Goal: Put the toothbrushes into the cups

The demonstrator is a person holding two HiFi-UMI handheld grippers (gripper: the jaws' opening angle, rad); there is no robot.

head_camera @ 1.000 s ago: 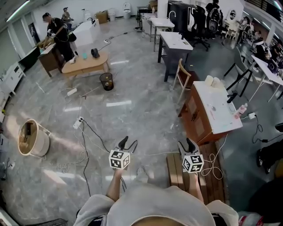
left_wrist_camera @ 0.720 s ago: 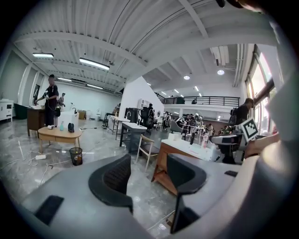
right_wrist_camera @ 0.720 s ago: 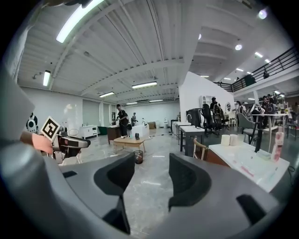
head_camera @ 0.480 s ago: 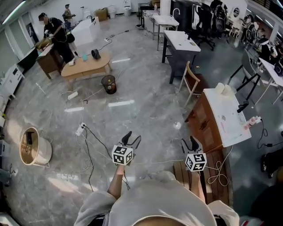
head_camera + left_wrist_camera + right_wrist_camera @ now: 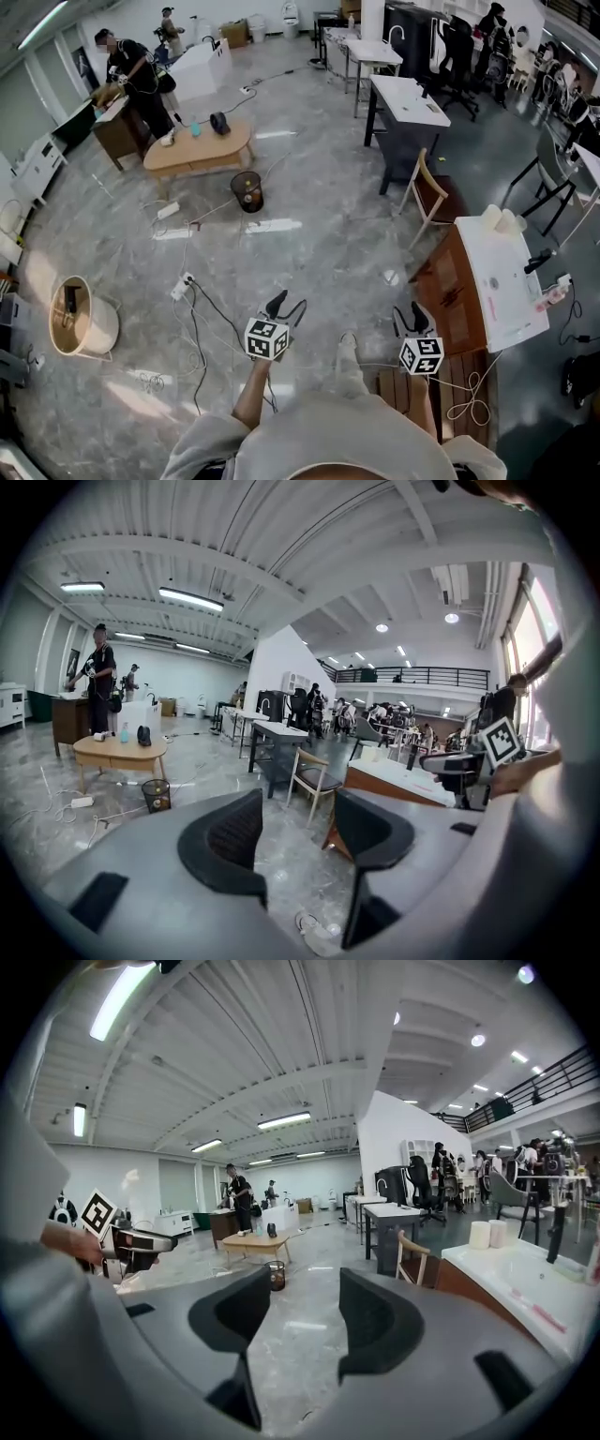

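Left tool (image 5: 286, 306) and right tool (image 5: 410, 319): I read both jaws apart, empty, left of the white tabletop (image 5: 506, 291). Two white cups (image 5: 502, 220) at its far end; toothbrushes too small to tell.

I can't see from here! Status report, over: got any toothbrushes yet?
Left gripper open, empty. Right gripper open, empty. No toothbrushes in sight; two white cup-like things on the white-topped table ahead right. Power strip on the floor.
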